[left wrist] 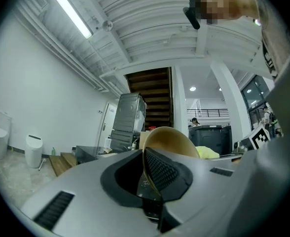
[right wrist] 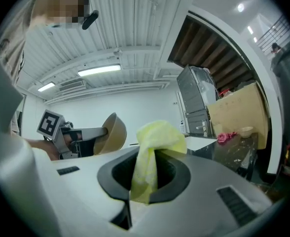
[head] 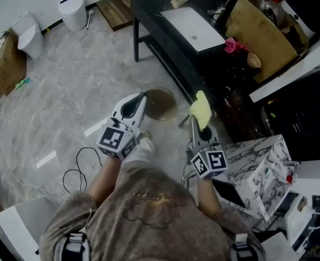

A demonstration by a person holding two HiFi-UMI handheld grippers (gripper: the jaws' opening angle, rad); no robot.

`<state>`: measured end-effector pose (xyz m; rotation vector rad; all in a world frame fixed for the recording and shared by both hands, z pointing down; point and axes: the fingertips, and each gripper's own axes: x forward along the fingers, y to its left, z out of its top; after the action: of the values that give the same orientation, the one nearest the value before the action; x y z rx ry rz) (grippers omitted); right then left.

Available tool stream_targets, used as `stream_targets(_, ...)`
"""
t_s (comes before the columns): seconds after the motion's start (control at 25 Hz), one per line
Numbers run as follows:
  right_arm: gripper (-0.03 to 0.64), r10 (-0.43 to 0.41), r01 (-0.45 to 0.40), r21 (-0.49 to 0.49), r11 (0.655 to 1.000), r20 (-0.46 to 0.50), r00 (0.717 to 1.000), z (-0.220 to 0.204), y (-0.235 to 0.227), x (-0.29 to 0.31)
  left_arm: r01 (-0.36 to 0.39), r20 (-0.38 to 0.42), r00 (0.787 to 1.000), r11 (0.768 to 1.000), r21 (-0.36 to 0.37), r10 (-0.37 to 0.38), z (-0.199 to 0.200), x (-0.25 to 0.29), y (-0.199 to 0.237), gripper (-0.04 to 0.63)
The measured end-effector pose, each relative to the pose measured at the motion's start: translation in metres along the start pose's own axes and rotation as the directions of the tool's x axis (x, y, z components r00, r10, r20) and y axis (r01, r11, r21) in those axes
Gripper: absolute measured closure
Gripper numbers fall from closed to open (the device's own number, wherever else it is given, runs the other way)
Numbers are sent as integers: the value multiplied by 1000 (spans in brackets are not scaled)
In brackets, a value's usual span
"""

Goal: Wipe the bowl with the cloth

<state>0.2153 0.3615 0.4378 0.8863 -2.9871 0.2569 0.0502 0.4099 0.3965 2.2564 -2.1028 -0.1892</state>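
Left gripper pinching the bowl by its rim, right gripper clamping the cloth — turn your bowl's hollow toward it, mid-frame.

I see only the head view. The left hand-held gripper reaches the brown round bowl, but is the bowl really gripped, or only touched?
Observer: Gripped. In the left gripper view the left hand-held gripper is shut on the brown round bowl, and the bowl's wall stands between the two jaws.
Operator: And the yellow cloth, is it between the other jaws or only lying on top?
Observer: Between them. The right gripper view shows the right hand-held gripper shut on the crumpled yellow cloth, whose free end bunches up above the jaws.
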Motion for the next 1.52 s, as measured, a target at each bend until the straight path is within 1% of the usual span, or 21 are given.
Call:
stream_targets(0.24,591,-35,35,11,999,6,999,22,-31,68,41,-21,999,999,7,-40,10,67,42,571)
stream_targets(0.44,591,-78,78,22,997,2,997,33,-61,119,72,-30,997,997,11,-71,14,122,78,571)
stream_targets(0.64,591,-106,105,12,994,13,994,44,-84,167,110,-34,993,994,4,-110,18,168,107,571)
stream_targets(0.8,591,-126,126,3,992,7,992,45,-98,191,132,-58,990,991,-14,-132,11,194,123,571)
stream_targets(0.96,591,-147,147,4,989,-15,989,41,-112,206,140,-46,989,990,-10,-140,8,216,134,571)
stream_targets(1.12,591,-160,160,3,987,-30,987,38,-124,221,147,-48,988,989,-23,-148,4,236,144,571)
stream_targets(1.32,591,-163,163,0,987,-20,986,39,-150,247,157,-68,985,987,-32,-159,-5,268,155,571)
stream_targets(1.4,591,-164,164,3,986,-16,986,41,-164,260,162,-72,984,986,-30,-164,-6,285,160,571)
stream_targets(1.52,591,-154,155,6,988,-14,988,45,-185,282,176,-65,982,984,-9,-176,-2,315,170,571)
